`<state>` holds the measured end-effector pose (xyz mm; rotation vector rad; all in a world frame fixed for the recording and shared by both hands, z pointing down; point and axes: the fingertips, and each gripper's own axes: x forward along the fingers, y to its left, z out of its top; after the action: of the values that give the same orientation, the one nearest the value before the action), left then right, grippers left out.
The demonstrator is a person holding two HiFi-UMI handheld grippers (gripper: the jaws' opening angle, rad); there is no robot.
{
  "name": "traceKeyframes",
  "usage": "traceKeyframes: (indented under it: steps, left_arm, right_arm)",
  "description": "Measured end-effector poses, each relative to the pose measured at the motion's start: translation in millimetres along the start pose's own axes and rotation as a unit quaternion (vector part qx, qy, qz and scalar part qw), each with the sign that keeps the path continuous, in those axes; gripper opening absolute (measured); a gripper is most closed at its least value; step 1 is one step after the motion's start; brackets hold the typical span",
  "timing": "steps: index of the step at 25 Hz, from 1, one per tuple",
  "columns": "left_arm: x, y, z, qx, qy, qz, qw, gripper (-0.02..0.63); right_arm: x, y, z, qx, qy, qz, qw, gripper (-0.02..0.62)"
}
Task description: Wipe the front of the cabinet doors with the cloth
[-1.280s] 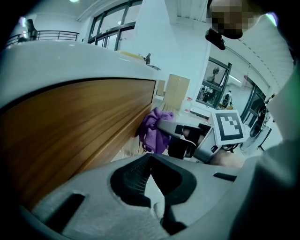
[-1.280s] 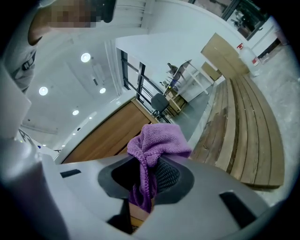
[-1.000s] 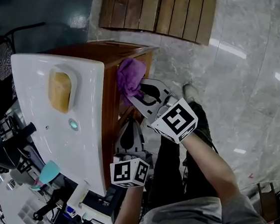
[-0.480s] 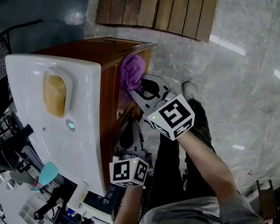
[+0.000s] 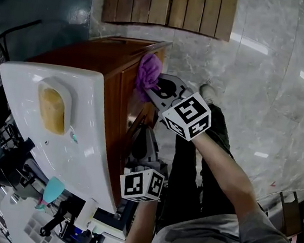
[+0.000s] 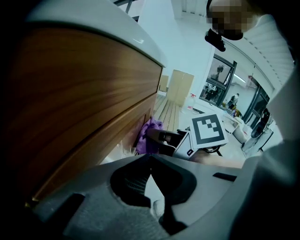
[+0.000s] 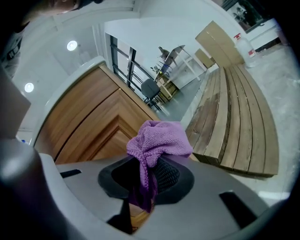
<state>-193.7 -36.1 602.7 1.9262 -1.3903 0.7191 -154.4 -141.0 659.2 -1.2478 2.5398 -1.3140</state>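
A purple cloth (image 5: pixel 148 75) is bunched against the front of the brown wooden cabinet (image 5: pixel 123 93), near its far end. My right gripper (image 5: pixel 155 87) is shut on the cloth (image 7: pixel 157 140), which bulges out past the jaws towards a panelled cabinet door (image 7: pixel 101 129). My left gripper (image 5: pixel 141 147) hangs lower, close to the cabinet front, jaws closed together with nothing between them (image 6: pixel 151 185). From the left gripper view the cloth (image 6: pixel 149 137) and the right gripper's marker cube (image 6: pixel 207 130) show further along the wooden front (image 6: pixel 79 108).
A white basin top (image 5: pixel 70 120) covers the cabinet, with a yellow sponge (image 5: pixel 51 110) in a recess. A slatted wooden bench (image 5: pixel 168 5) stands beyond on the marble floor (image 5: pixel 265 87). Bottles and clutter (image 5: pixel 50 199) crowd the lower left. The person's legs (image 5: pixel 190 166) stand beside the cabinet.
The right gripper and cloth have slid along the cabinet front towards its far end. The left gripper has stayed about where it was.
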Motion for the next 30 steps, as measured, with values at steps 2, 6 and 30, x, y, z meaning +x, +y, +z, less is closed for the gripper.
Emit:
traceKeyframes:
  steps: [2, 6, 30]
  left_arm:
    - [2, -1, 1, -0.001, 0.001, 0.000, 1.0000, 0.008]
    - [8, -2, 2, -0.001, 0.005, 0.001, 1.0000, 0.008]
    - [35, -5, -15, -0.003, 0.021, -0.003, 0.9998, 0.007]
  right_arm:
    - [3, -8, -7, 0.006, 0.011, -0.003, 1.000, 0.078]
    - [10, -26, -23, 0.009, 0.040, -0.013, 0.999, 0.078]
    - [38, -93, -90, 0.021, 0.127, -0.062, 0.990, 0.078]
